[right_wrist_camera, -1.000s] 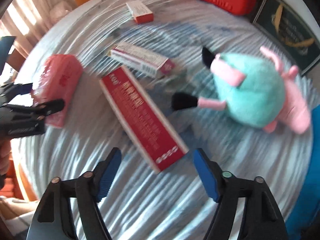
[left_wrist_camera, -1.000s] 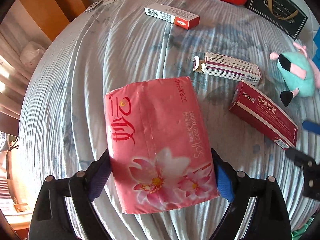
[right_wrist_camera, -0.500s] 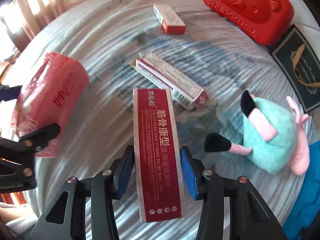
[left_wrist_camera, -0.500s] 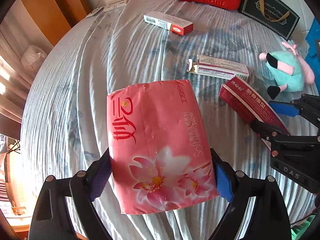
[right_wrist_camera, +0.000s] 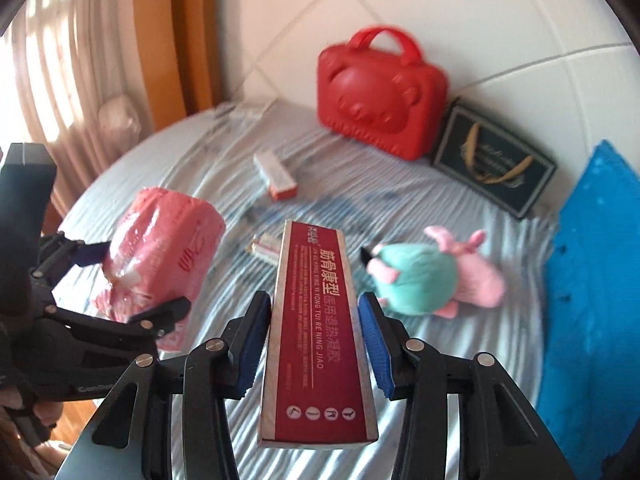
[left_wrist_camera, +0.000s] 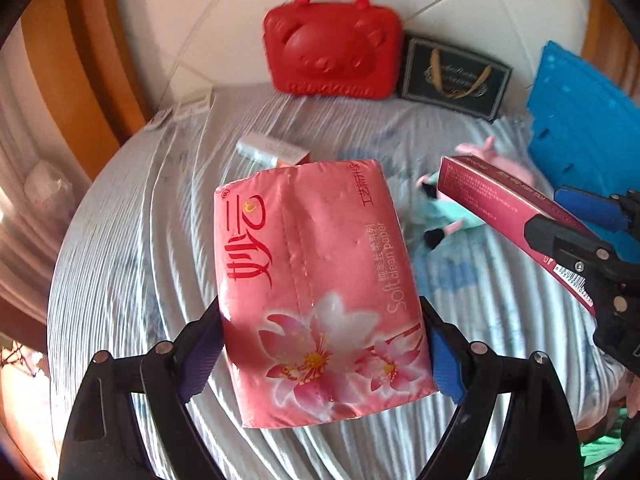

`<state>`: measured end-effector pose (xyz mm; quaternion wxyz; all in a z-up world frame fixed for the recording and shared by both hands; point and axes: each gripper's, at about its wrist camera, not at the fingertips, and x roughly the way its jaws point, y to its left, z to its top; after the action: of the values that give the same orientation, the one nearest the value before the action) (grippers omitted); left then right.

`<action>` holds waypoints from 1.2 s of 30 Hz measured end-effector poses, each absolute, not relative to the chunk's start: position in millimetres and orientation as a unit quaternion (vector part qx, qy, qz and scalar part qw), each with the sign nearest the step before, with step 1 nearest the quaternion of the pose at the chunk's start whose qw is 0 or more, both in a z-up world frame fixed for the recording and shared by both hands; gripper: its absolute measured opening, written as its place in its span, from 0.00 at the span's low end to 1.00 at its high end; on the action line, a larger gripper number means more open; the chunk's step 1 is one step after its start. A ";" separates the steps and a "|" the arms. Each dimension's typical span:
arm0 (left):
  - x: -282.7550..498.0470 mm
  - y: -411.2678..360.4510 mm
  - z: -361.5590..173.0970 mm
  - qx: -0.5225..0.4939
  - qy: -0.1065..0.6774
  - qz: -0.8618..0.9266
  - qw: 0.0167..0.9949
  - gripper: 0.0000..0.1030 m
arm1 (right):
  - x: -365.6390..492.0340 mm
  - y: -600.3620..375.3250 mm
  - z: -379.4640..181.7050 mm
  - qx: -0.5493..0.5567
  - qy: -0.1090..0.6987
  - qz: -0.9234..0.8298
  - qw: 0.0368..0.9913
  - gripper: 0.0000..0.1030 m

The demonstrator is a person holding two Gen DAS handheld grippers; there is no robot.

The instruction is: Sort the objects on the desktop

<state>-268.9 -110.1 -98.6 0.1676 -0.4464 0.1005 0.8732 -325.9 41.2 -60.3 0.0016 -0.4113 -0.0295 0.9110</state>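
Left gripper (left_wrist_camera: 322, 354): the jaws are clamped on the near half of the tissue pack (left_wrist_camera: 316, 280), one pad on each long side. The pack is off the bed (left_wrist_camera: 132, 264) and its long axis runs away from the jaws, toward the red case (left_wrist_camera: 332, 46).

Right gripper (right_wrist_camera: 312, 344): the jaws have just closed in and are now clamped on the red box (right_wrist_camera: 318, 332), near its middle. The box is also lifted; its long axis points forward along the fingers, toward the red case.

Key relation: both held things hang in the air on the near side of the red case, the pack to the left of the box. I judge that the next move is carrying them to a sorting place, and the right gripper seems a little nearer to the case.

Plush toy (right_wrist_camera: 424, 276): it lies on the bed, between the red box and the blue panel (right_wrist_camera: 592, 300).

Small box (right_wrist_camera: 276, 176): it lies on the bed in front of the red case.

Hard to see: another box behind the red one shows only its end. The pack covers part of the small box in the left view. Both views are blurred, so fine print cannot be read. Where the things must go is not shown.
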 end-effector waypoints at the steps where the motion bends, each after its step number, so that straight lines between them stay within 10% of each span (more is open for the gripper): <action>1: -264.5 -105.0 -90.7 -0.437 0.103 0.876 0.178 0.86 | -319.1 43.2 -52.7 -0.401 -0.027 0.916 0.012 0.44; 14: -190.2 -13.0 10.1 -0.312 0.128 0.887 0.314 0.86 | -207.2 94.9 51.6 -0.258 0.001 0.951 0.169 0.44; 17: -171.3 19.5 32.1 -0.295 0.125 0.884 0.342 0.86 | -178.6 124.5 73.1 -0.230 0.013 0.952 0.200 0.07; 25: -126.9 129.0 85.1 -0.265 0.100 0.875 0.392 0.86 | -116.8 224.4 104.1 -0.207 0.030 0.943 0.258 0.09; 36: -165.1 89.6 -29.8 -0.387 0.119 0.877 0.258 0.86 | -128.0 204.0 56.7 -0.261 0.021 0.961 0.086 0.13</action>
<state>-165.1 89.6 -29.8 0.2577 -0.3869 0.1190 0.8773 -128.0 204.0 56.7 0.0856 -0.2614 0.0214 0.9612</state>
